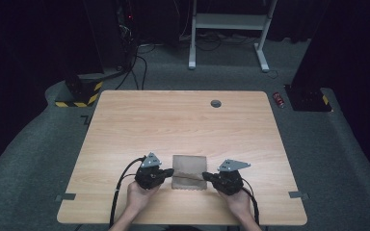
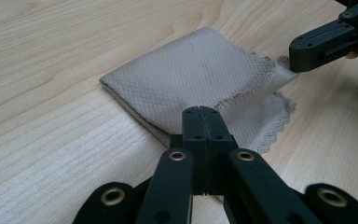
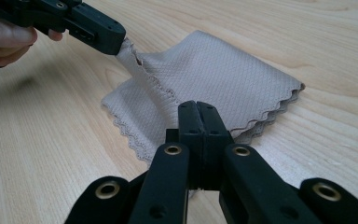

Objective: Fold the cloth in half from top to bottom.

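A folded beige cloth (image 1: 189, 166) with scalloped edges lies near the front edge of the wooden table (image 1: 173, 120). My left gripper (image 1: 171, 172) is at its left side and my right gripper (image 1: 205, 176) at its right side. In the left gripper view the jaws (image 2: 205, 111) are shut on a near corner of the cloth (image 2: 196, 74), while the right gripper (image 2: 294, 60) pinches a lifted corner farther off. In the right gripper view the jaws (image 3: 198, 106) are closed on the cloth (image 3: 223, 74), and the left gripper (image 3: 116, 44) holds a raised corner. The top layer's edge stretches between them.
A grey round grommet (image 1: 216, 103) sits in the far part of the table. Small tape marks (image 1: 65, 197) (image 1: 297, 195) lie at the front corners. On the floor beyond are a white desk frame (image 1: 229, 29), a red can (image 1: 279, 99) and a yellow-black striped base (image 1: 79, 98).
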